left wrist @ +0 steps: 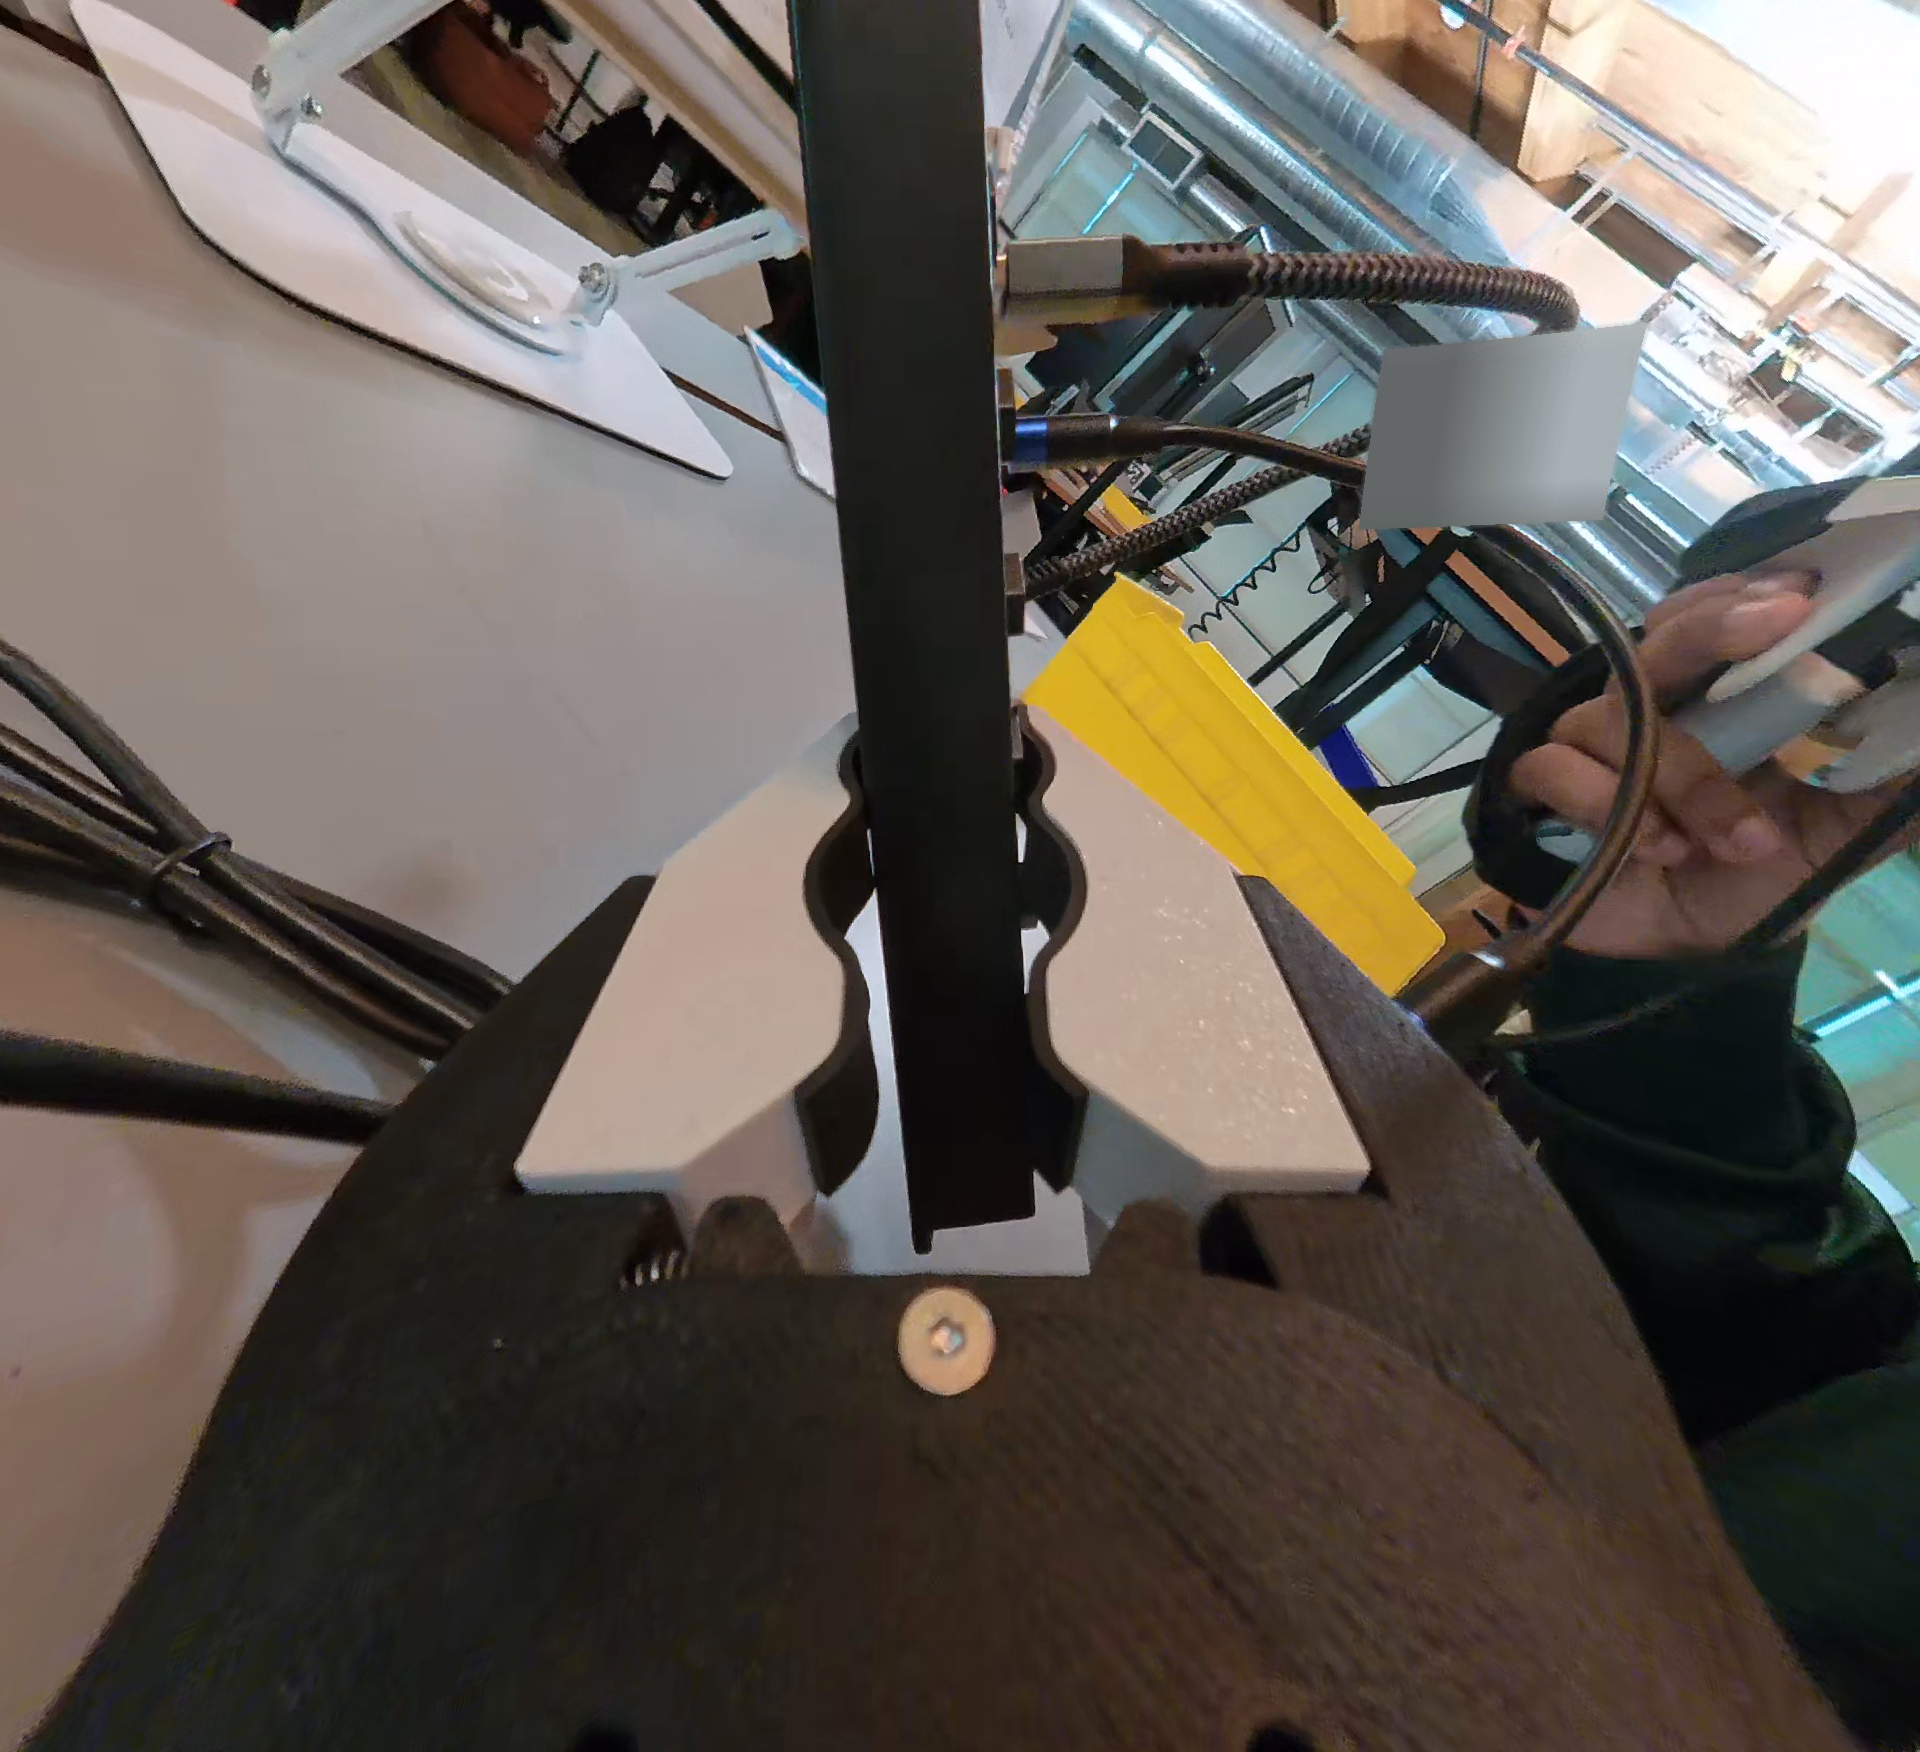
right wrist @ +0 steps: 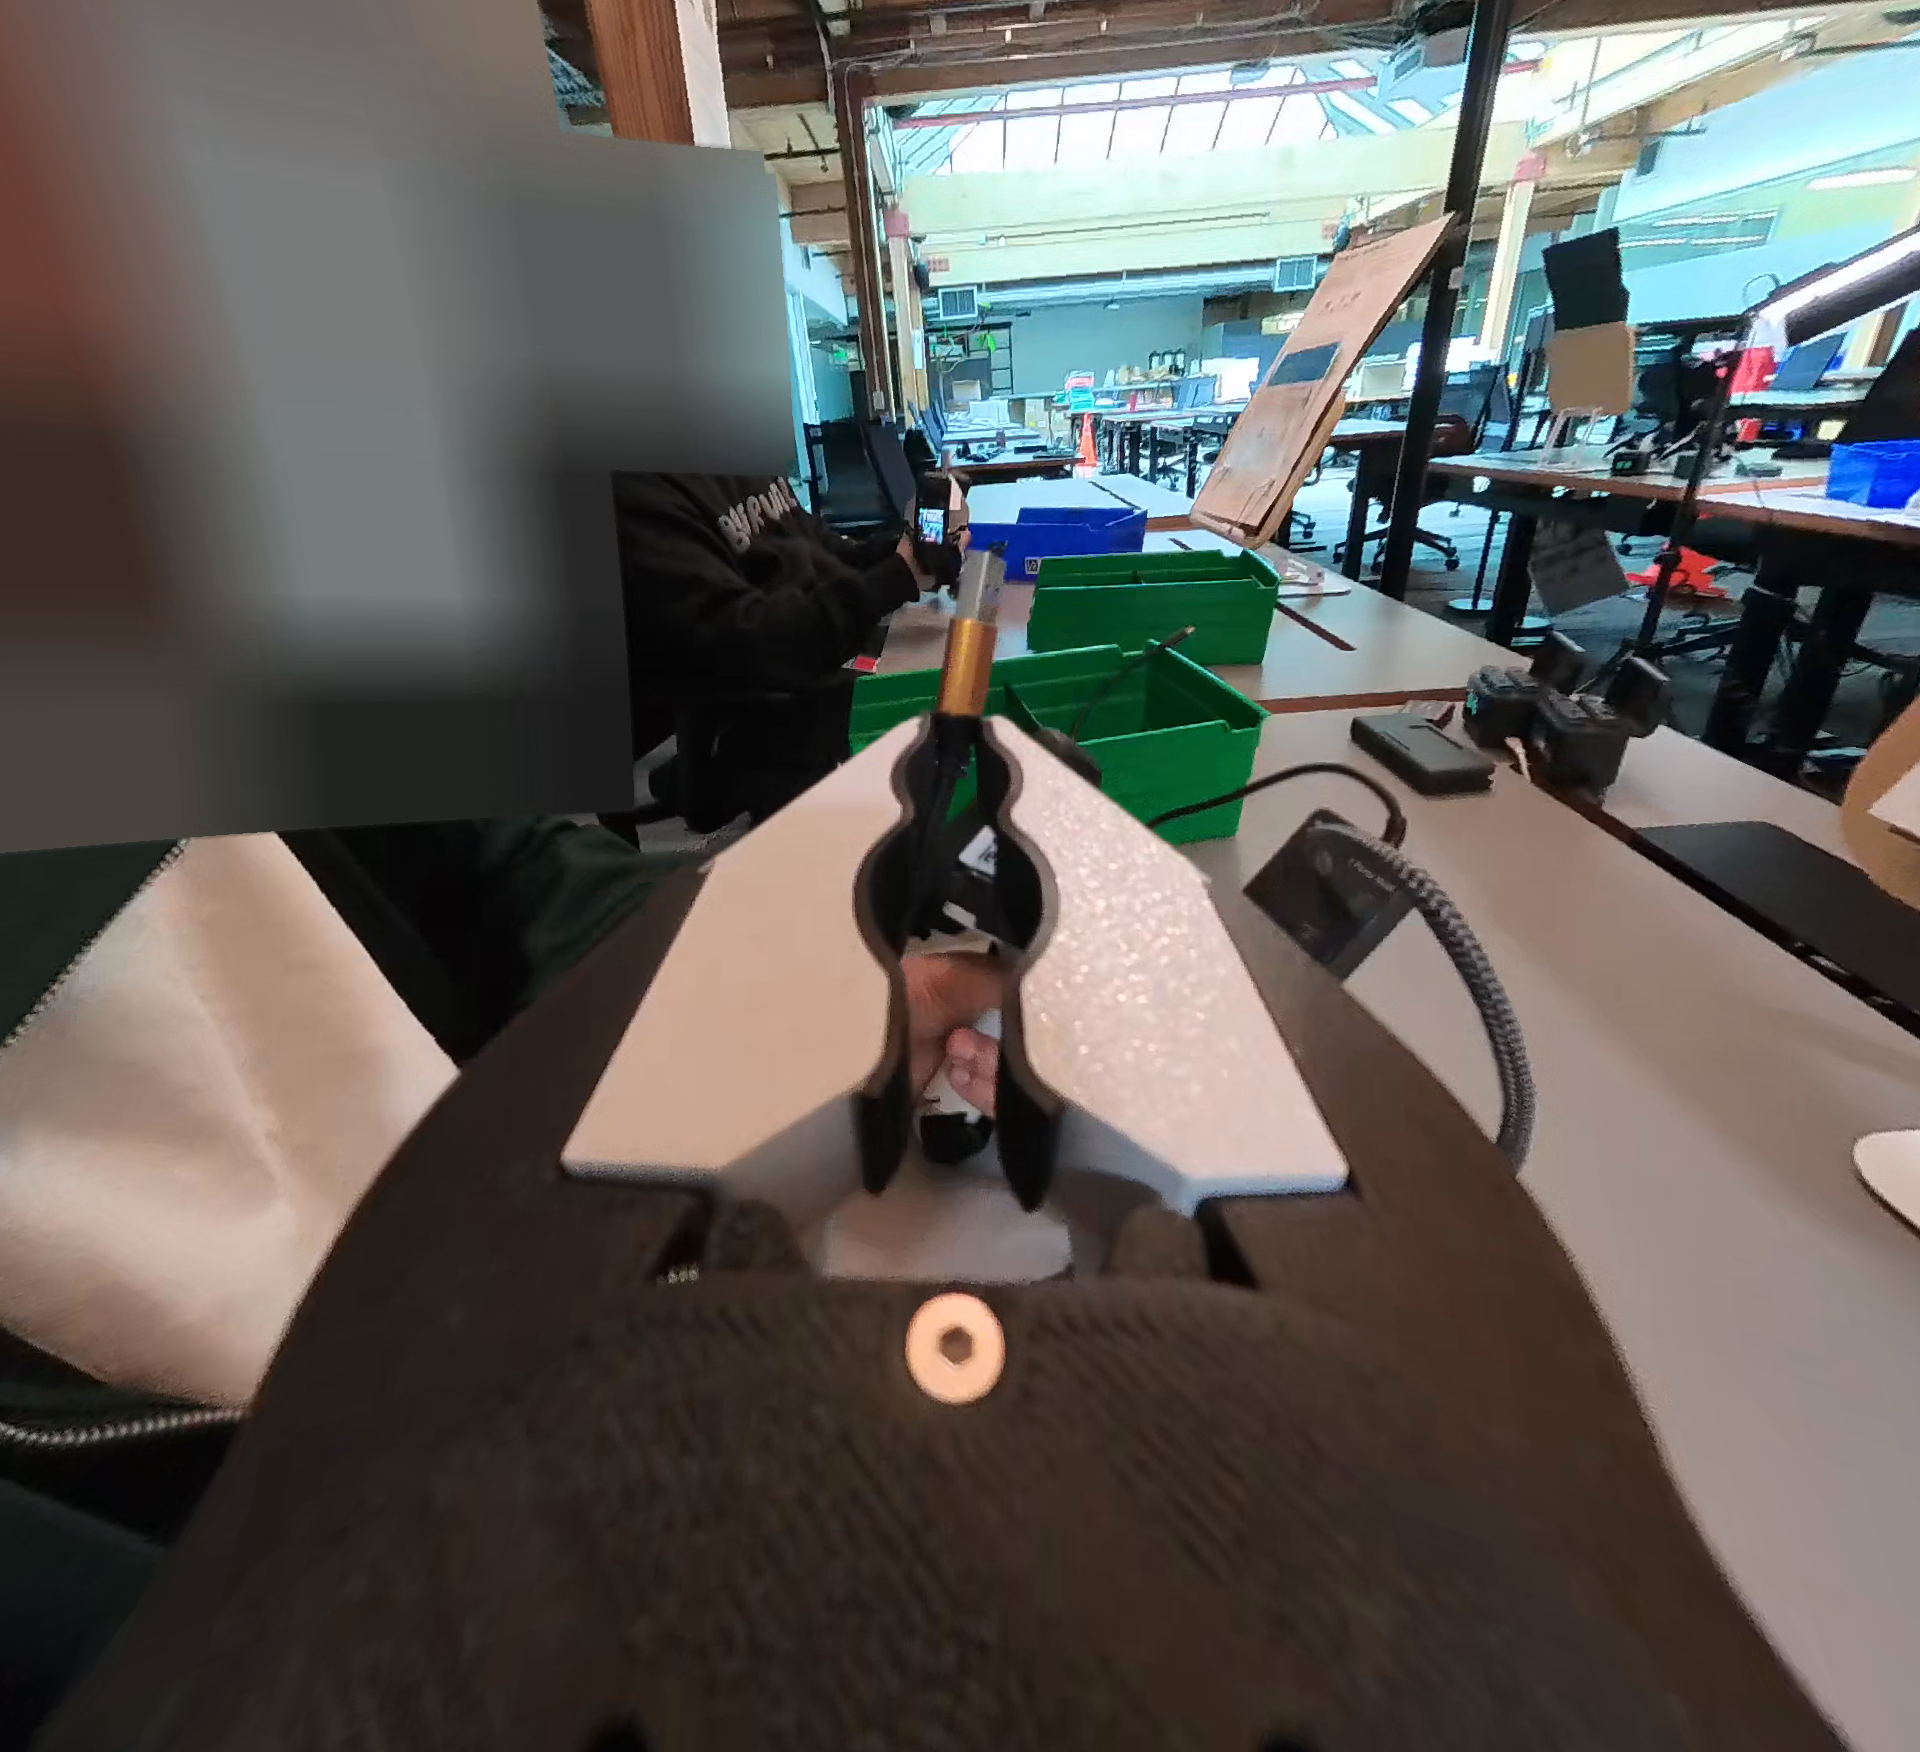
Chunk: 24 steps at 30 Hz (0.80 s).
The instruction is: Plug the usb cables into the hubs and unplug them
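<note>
My left gripper point(left wrist: 940, 746) is shut on a long black USB hub point(left wrist: 904, 455) and holds it on end above the grey table. Three cables are plugged into the hub's right side: a grey-plug braided cable point(left wrist: 1070, 274), a blue-collared cable point(left wrist: 1060, 433) and another braided cable point(left wrist: 1101, 554). My right gripper point(right wrist: 951, 736) is shut on the black cord of a USB cable; its gold-collared plug point(right wrist: 968, 653) sticks out past the fingertips, in the air. A second black hub point(right wrist: 1340, 892) with a braided cable point(right wrist: 1496, 1016) lies on the table to the right.
A white base plate with a stand point(left wrist: 364, 227) and a bundle of black cables point(left wrist: 208, 871) lie left of the held hub, with a yellow bin point(left wrist: 1226, 767) to its right. Green bins point(right wrist: 1143, 726) and small black devices point(right wrist: 1423, 752) stand behind the right gripper. A person in black sits beyond.
</note>
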### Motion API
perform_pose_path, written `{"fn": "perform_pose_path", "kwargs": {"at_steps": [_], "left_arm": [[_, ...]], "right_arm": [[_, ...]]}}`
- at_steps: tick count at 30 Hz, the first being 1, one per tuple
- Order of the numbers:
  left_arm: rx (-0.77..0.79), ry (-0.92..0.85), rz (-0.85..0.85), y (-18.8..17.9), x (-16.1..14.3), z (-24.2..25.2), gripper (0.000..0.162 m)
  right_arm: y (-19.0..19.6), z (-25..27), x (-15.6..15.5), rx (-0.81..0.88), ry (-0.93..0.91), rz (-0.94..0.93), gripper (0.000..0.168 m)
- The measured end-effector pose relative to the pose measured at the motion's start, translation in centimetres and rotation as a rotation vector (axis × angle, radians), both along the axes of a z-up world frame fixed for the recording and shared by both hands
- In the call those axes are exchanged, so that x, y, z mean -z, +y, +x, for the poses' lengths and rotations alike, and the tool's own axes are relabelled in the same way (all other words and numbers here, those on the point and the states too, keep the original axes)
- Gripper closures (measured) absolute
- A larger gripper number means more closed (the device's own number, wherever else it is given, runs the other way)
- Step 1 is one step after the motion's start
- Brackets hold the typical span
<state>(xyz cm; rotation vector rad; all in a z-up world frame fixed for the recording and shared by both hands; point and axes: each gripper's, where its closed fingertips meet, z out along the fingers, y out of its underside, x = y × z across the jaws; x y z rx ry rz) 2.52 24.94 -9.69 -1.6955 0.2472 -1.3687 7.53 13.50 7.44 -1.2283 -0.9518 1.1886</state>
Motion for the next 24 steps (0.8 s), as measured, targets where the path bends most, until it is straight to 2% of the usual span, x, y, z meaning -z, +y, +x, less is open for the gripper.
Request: {"fn": "perform_pose_path", "kwargs": {"at_steps": [11, 15, 17, 20, 24], "left_arm": [[-0.015, -0.009, 0.136, -1.0, -2.1, -0.1, 0.141], [-0.067, -0.008, 0.15, -0.5, -2.3, -0.7, 0.141], [-0.106, 0.0, 0.145, 0.0, -2.2, -1.3, 0.141], [-0.145, 0.0, 0.12, 0.6, -1.9, -2.1, 0.14], [-0.166, -0.023, 0.07, 1.1, -1.4, -2.4, 0.14]], "right_arm": [[-0.3, -1.3, 1.5, -0.077, 0.002, -0.028, 0.162], [-0.1, -1.5, 2.1, -0.11, 0.05, -0.113, 0.162], [0.7, -1.7, 4.0, -0.075, 0.036, -0.2, 0.162], [1.8, -1.7, 9.1, 0.01, -0.048, -0.346, 0.162], [4.7, 1.4, 15.4, 0.251, -0.165, -0.486, 0.162]]}}
